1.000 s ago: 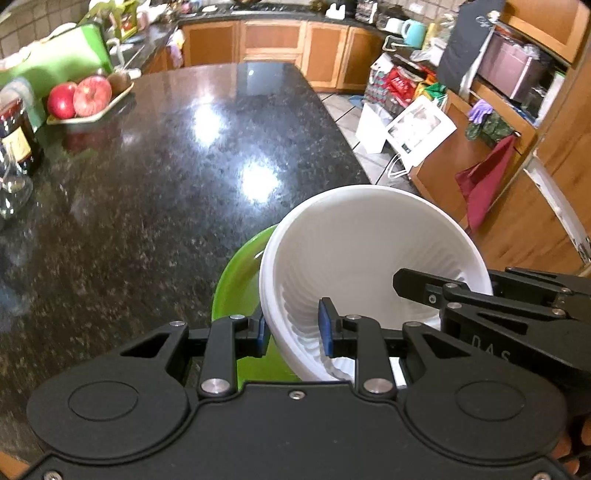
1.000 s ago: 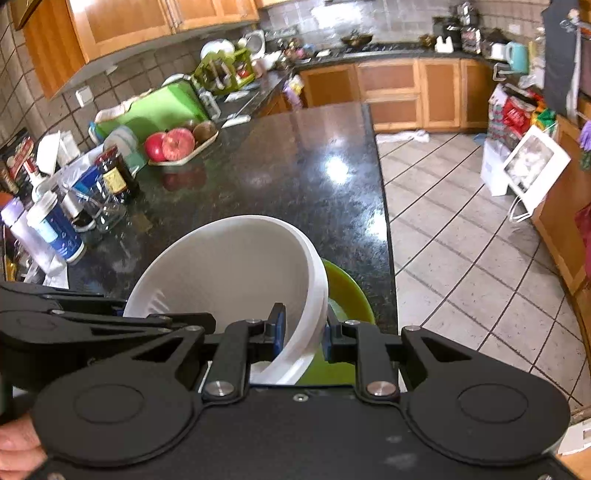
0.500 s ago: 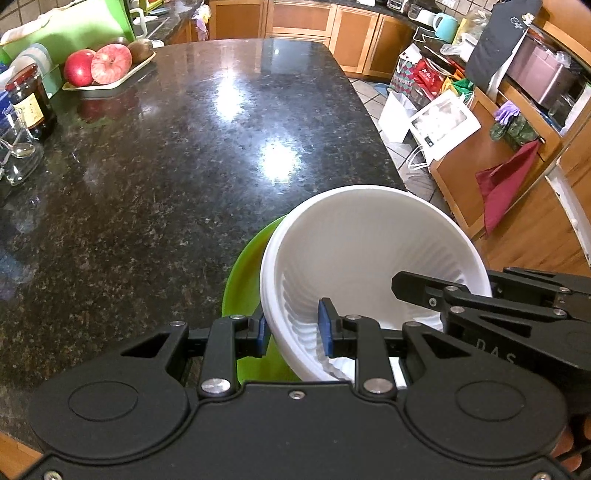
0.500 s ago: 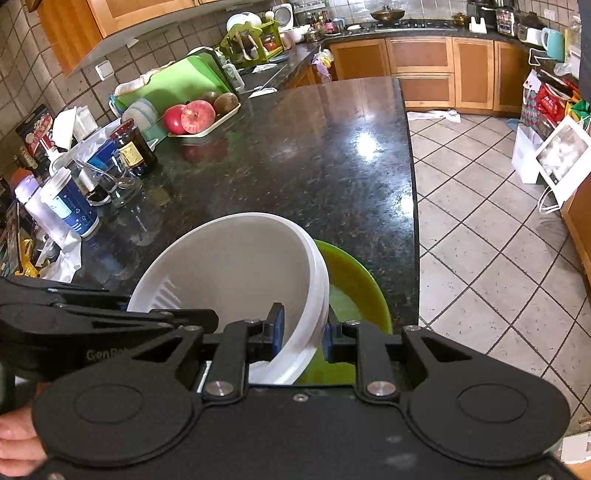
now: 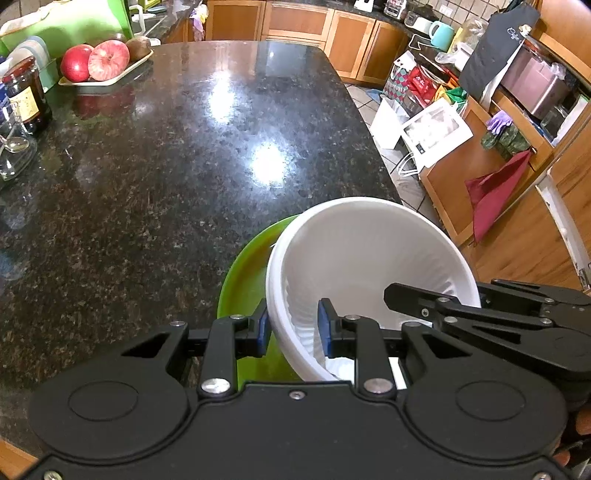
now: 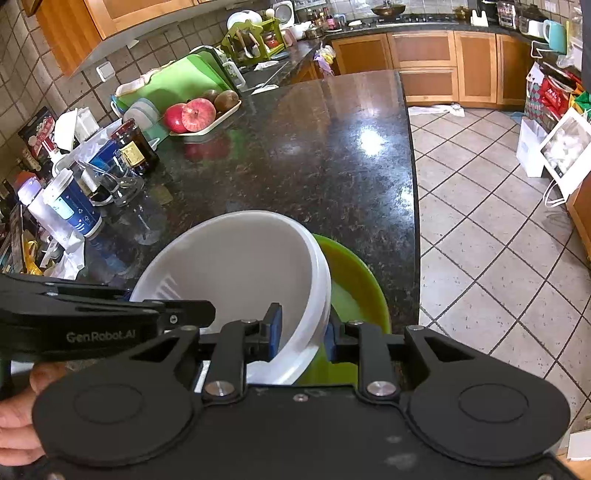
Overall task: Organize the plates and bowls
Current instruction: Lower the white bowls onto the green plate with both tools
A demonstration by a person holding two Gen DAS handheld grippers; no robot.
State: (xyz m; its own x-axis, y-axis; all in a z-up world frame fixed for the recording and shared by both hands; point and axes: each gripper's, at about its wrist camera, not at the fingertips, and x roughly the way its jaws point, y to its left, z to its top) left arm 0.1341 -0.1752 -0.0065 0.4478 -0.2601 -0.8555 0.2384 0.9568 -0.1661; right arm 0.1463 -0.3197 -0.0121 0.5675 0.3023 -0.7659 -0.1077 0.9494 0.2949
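Right gripper [image 6: 303,334], jaws opening, straddles the near wall of the white bowl [image 6: 236,266]; left gripper [image 5: 290,328] straddles the opposite wall, partly open, its grip on the bowl uncertain. The bowl sits tilted in the green plate [image 5: 251,273] at the near edge of the table [image 5: 166,155]. Step in hand, probably: releasing the bowl onto the plate; next, both grippers must lift clear without dragging the bowl.

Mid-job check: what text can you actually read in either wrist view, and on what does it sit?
"GenRobot.AI": side of the left gripper, seen from the right wrist.
Jar label, blue cup, apron script: too small or blurred to read.
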